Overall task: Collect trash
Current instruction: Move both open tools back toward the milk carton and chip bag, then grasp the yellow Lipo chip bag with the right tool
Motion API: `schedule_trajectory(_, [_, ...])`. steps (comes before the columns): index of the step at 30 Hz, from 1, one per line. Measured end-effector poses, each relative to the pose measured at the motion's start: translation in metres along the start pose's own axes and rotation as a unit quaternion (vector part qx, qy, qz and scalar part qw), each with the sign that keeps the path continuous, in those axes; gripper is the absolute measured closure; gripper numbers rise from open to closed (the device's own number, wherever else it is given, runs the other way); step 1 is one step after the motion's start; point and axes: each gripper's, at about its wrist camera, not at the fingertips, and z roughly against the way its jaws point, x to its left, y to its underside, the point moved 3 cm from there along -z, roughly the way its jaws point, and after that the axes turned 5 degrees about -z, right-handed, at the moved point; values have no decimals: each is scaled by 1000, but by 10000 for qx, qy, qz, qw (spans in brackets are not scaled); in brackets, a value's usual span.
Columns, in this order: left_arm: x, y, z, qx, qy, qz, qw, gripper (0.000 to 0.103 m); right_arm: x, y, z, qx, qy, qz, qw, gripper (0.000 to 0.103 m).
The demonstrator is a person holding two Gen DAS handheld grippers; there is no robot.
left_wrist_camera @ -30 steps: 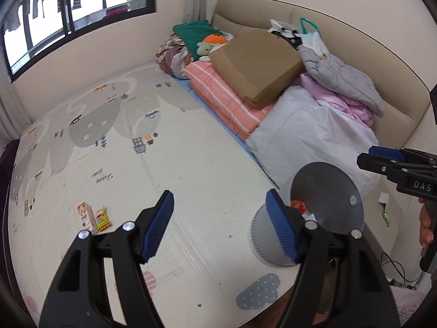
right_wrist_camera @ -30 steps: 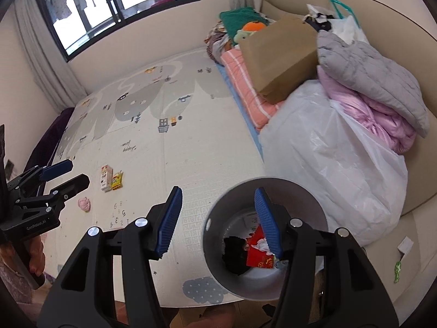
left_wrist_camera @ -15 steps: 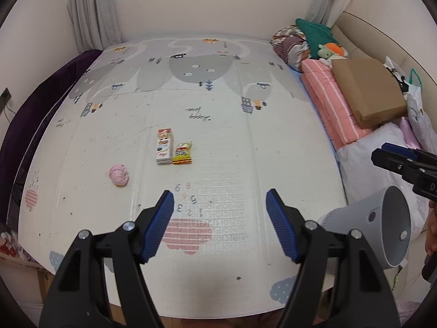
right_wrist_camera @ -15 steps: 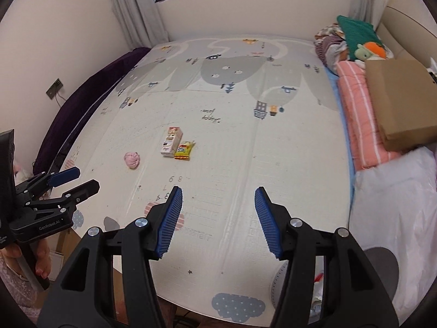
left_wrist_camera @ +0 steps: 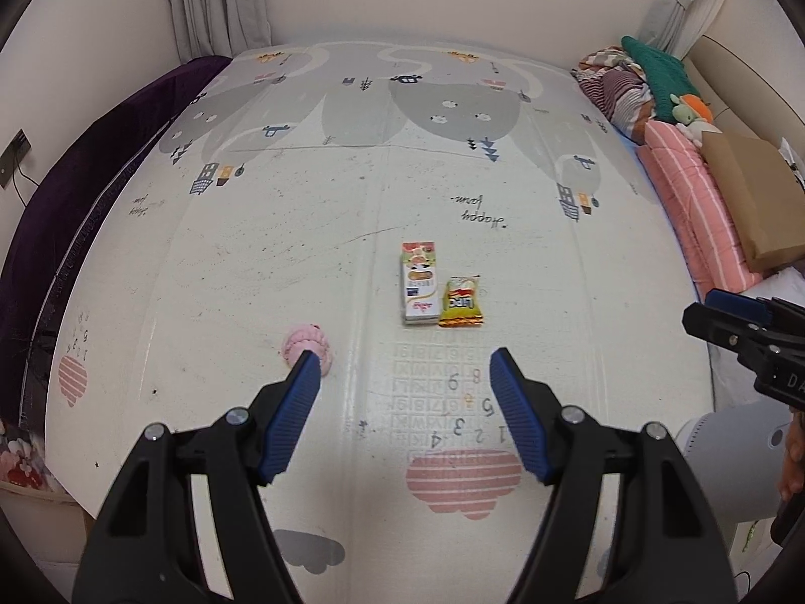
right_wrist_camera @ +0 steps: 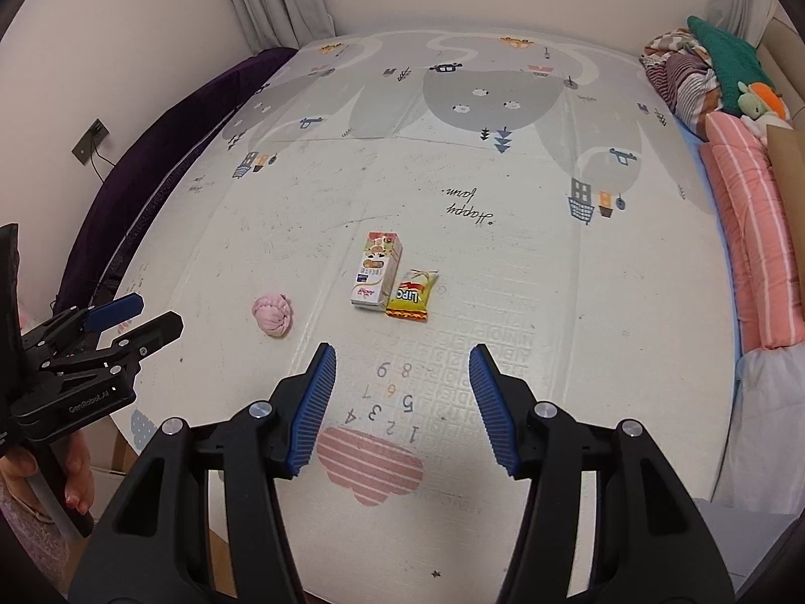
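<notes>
Just hovering above the printed foam play mat [left_wrist_camera: 312, 231], both spread wide, empty.
Left gripper [left_wrist_camera: 405, 377], right gripper [right_wrist_camera: 401, 367]; beyond them white milk carton [left_wrist_camera: 418, 283] touching yellow snack packet [left_wrist_camera: 461, 302], crumpled pink wad [right_wrist_camera: 272, 315] left of carton.

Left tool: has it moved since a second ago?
Yes. The left tool swung left, away from the grey bin, and now faces the milk carton on the mat.

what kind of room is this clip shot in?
Most likely a home bedroom or child's playroom. A printed foam play mat covers the floor, folded blankets and a plush toy line the right side, and curtains hang at the far wall.
</notes>
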Motion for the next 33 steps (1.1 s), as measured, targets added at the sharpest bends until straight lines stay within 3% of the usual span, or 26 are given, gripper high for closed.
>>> schedule_trajectory(10, [78,8,-69,333,-131,327,9988,33,39,-19,-99,295,41,-41,9995,50])
schedule_trajectory(16, [94,20,-107,617,-108,378,9973,33,44,-20,-150,519,84,-94,9986,50])
schedule_trajectory(21, [90,16,-140,676,49,337,9971,33,36,-24,-186,560,203,-248,9979,50])
schedule_trajectory(33, [45,6,-218,702,304,-354,9964,33,-13,-28,-288,712,548,-666,9937,50])
